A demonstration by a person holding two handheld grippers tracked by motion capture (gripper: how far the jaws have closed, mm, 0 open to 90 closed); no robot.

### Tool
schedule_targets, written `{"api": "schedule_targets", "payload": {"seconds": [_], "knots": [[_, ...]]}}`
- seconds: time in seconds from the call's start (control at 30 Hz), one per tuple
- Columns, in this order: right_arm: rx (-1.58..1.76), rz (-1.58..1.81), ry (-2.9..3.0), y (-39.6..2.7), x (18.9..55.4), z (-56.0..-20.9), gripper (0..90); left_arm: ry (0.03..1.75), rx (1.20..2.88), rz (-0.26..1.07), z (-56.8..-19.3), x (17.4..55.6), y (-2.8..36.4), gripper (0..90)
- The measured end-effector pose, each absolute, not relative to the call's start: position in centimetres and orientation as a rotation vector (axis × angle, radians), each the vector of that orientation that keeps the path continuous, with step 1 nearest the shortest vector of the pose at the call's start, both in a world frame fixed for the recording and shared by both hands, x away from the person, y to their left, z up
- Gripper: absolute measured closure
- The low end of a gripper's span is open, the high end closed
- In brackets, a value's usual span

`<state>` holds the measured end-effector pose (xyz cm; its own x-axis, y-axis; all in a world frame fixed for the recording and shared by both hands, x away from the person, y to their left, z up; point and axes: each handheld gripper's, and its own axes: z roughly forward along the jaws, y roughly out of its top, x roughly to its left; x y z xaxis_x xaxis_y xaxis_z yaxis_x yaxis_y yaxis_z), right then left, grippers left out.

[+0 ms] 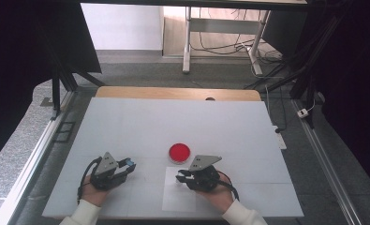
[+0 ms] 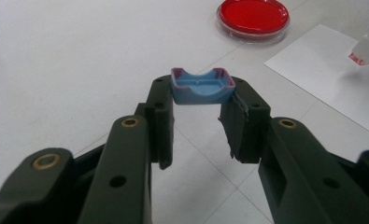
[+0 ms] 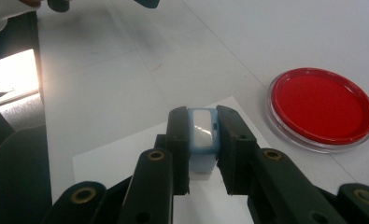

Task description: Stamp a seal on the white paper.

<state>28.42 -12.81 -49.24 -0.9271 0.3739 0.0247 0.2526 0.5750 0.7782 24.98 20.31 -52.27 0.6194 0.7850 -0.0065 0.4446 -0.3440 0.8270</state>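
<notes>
Blue plastic is clamped in both claws. In the left claw [image 2: 198, 100] a small blue plastic cap with red-stained edges [image 2: 202, 87] is pinched at the very tips of the two black jaws, its hollow side turned up, so this claw is closed on the cap. In the high view the left claw [image 1: 128, 165] is seen to the left of the round clear dish with the red filling [image 1: 179, 152], well apart from it, and the blue cap [image 1: 131, 165] is held pointing toward that dish.

The right claw [image 3: 203, 140] is closed on a small pale blue plastic bottle with a white face [image 3: 203, 133], which is gripped upright between the two jaw pads, both pads pressed flat against its sides. In the high view the right claw [image 1: 181, 177] is found just on the near side of the red dish, close to it but not touching, with its jaws pointing left. In the left gripper view the bottle's clear tip with a red mark [image 2: 366, 46] is seen at the right edge, to the right of the dish [image 2: 253, 17].

A white sheet of paper [image 1: 178, 199] is spread under the right claw, its far edge lying just before the dish. In the right gripper view the sheet [image 3: 121, 158] is seen below the bottle, and the dish [image 3: 322, 108] is set to the right of it, directly on the white counter [image 1: 140, 122]. Both claws are held by hands in white sleeves [image 1: 86, 213] on the near side of the dish.
</notes>
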Motion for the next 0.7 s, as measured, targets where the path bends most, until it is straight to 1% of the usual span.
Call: {"api": "schedule_targets", "payload": {"seconds": [0.7], "knots": [[0.524,1.225,2.676,-12.58,28.42,-50.02,75.1,0.966,1.995,0.505,-52.29,24.99,20.33,64.6]]}}
